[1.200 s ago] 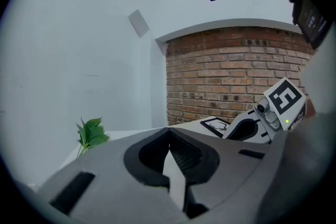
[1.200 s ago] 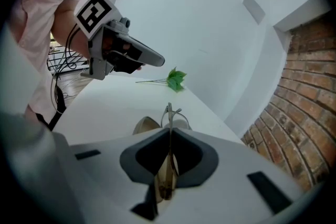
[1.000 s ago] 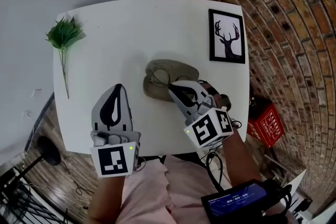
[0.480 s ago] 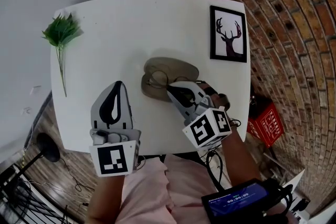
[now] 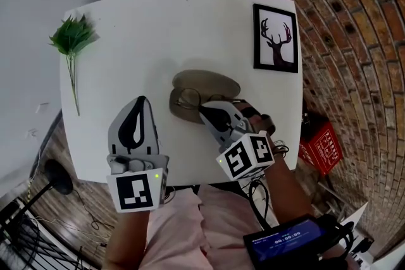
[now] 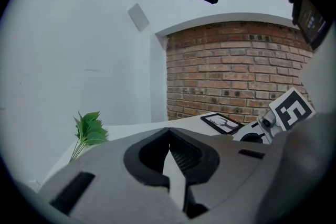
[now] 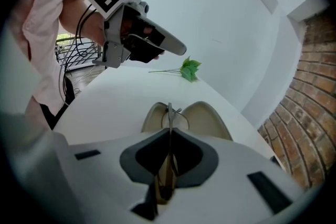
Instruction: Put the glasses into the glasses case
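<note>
An open beige glasses case (image 5: 212,81) lies in the middle of the white table (image 5: 126,28). My right gripper (image 5: 204,109) is shut on the thin-framed glasses (image 5: 190,98) and holds them over the near half of the case. In the right gripper view the glasses (image 7: 172,113) stick out from the closed jaws, over the open case (image 7: 207,118). My left gripper (image 5: 140,102) hovers over the table to the left of the case, shut and holding nothing. In the left gripper view, its jaw tips (image 6: 168,131) meet.
A green plant sprig (image 5: 73,41) lies at the table's far left. A framed deer picture (image 5: 276,40) lies at the far right. A brick wall and a red box (image 5: 321,147) on the floor are to the right of the table.
My right gripper has sunk a little with the glasses, closer to the open case. The left gripper has stayed where it was.
</note>
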